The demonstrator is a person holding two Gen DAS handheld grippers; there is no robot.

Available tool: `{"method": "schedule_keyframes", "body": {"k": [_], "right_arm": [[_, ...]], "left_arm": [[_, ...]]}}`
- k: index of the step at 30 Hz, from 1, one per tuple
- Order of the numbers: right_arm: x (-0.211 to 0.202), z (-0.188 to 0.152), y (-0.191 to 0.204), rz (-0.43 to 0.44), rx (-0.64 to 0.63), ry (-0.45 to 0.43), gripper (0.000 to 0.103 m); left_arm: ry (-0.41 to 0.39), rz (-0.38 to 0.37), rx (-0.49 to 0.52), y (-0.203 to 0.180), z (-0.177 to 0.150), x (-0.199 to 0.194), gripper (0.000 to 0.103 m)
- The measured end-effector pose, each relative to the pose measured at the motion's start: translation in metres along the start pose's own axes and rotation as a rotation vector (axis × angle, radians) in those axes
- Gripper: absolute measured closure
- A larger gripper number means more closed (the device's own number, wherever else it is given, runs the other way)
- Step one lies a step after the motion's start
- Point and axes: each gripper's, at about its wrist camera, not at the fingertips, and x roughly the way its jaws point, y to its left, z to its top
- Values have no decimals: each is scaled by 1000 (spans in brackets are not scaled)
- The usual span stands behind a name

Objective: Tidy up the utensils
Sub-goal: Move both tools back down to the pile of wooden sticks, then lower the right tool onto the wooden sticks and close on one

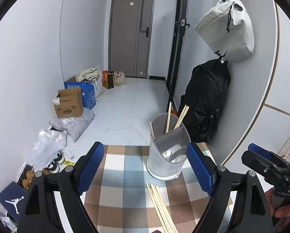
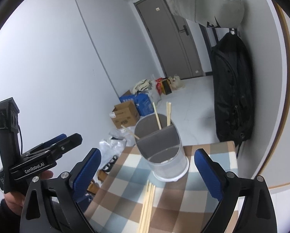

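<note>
The left gripper [image 1: 146, 167], black-framed with ribbed blue pads, stands wide open with nothing between its pads and touches nothing. The right gripper [image 2: 148, 169], of the same build, is spread just as wide and is likewise empty. Each hangs above the near part of the desk [image 1: 115, 174], which is covered by a brown, blue and cream checked cloth.

In the left wrist view, a translucent grey plastic utensil holder [image 1: 167, 153], cylindrical with a white base and a grey divider across its middle, stands upright on the cloth toward the far right edge, beyond the fingertips. A few pale wooden chopsticks [image 1: 181, 116] stand tilted in its back compartment, and metal utensil heads [image 1: 173, 152] show dimly through the wall of the front one. A loose bundle of pale wooden chopsticks [image 1: 160, 205] lies flat on the cloth just in front of the holder, in line with the gap between both grippers' pads.

Nothing lies between either gripper and the bundle. Past the desk on the right, a black backpack [image 1: 207, 101] hangs against the wall under a light grey bag [image 1: 226, 27]. On the white tiled floor to the left sit a brown cardboard box [image 1: 69, 103], a blue box [image 1: 88, 93] and crumpled plastic bags [image 1: 46, 149]. A grey door [image 1: 131, 33] closes the far end.
</note>
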Motion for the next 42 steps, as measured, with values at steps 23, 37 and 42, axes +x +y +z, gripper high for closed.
{"method": "schedule_keyframes", "body": {"k": [23, 37, 42], "right_arm": [[64, -69, -11, -49, 5, 262, 22], [150, -104, -12, -117, 8, 525, 53], [171, -102, -6, -129, -22, 532, 60]], "left_arm": [[167, 80, -128, 44, -71, 48, 19], [275, 131, -142, 61, -80, 62, 19], [297, 119, -153, 66, -79, 66, 19]]}}
